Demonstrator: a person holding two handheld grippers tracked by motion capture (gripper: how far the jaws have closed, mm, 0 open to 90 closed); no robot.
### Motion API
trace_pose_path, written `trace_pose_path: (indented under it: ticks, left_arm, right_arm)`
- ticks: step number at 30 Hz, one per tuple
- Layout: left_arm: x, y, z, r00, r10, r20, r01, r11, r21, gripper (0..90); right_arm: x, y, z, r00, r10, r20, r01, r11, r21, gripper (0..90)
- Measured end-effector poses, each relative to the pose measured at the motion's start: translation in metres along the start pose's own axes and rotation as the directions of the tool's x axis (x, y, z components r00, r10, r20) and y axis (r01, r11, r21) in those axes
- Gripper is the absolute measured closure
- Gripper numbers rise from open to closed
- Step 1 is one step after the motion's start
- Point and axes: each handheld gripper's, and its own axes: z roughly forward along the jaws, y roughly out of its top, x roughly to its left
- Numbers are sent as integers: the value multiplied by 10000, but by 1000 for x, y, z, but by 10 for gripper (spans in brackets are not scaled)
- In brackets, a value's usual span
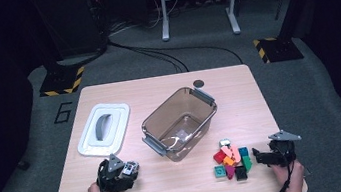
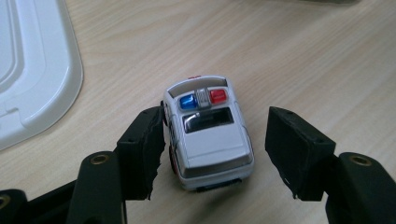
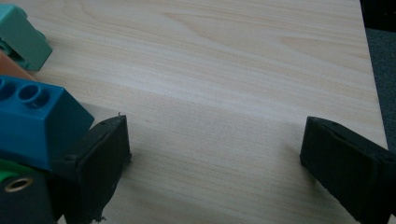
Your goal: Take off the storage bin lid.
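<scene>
A white toy police car (image 2: 208, 128) with a blue and a red roof light stands on the wooden table (image 2: 303, 56) between the jaws of my left gripper (image 2: 215, 149). The left jaw is against the car's side and the right jaw stands clear of it. In the high view the car (image 1: 130, 167) and the left gripper (image 1: 128, 173) sit near the table's front left. My right gripper (image 3: 215, 163) is open over bare wood, its left jaw next to a blue brick (image 3: 37, 123). In the high view the right gripper (image 1: 257, 157) points at a pile of coloured bricks (image 1: 232, 160).
A clear brown container (image 1: 181, 123) with grey handles stands open in the middle of the table. Its white lid (image 1: 103, 129) lies to the left, just beyond the car (image 2: 28, 70). A teal brick (image 3: 21, 42) lies farther off. The table's right edge (image 3: 371, 84) is close to the right gripper.
</scene>
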Motion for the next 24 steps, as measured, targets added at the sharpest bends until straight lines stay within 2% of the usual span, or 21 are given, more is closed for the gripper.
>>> trace_pose_path:
  ticks: [2, 3, 5, 13, 14, 15, 24]
  left_arm:
    - [-1, 1, 2, 9998, -39, -207, 42, 9999, 135, 437]
    - [-1, 1, 4, 9995, -94, -287, 94, 10000, -6, 458]
    - [-1, 0, 4, 9997, -96, -236, 95, 9999, -40, 490]
    - [2, -1, 2, 10000, 48, -7, -48, 10000, -69, 502]
    - [3, -1, 2, 10000, 11, -47, -12, 9999, -166, 503]
    - [3, -2, 2, 9999, -135, 97, 137, 9998, -171, 503]
    - [12, 5, -12, 9994, -286, 213, 299, 9977, -614, 504]
  right_arm:
    - [0, 0, 0, 10000, -2, -2, 2, 10000, -1, 75]
    - [0, 0, 0, 10000, 6, -4, -6, 10000, -1, 75]
    - [0, 0, 0, 10000, 1, -3, -1, 10000, -4, 75]
    - [0, 0, 0, 10000, -2, -15, 3, 10000, 2, 76]
    - [0, 0, 0, 10000, 0, -15, 0, 10000, 1, 76]
    - [0, 0, 0, 10000, -2, -15, 2, 10000, 1, 77]
    - [0, 0, 0, 10000, 24, -14, -24, 10000, 8, 77]
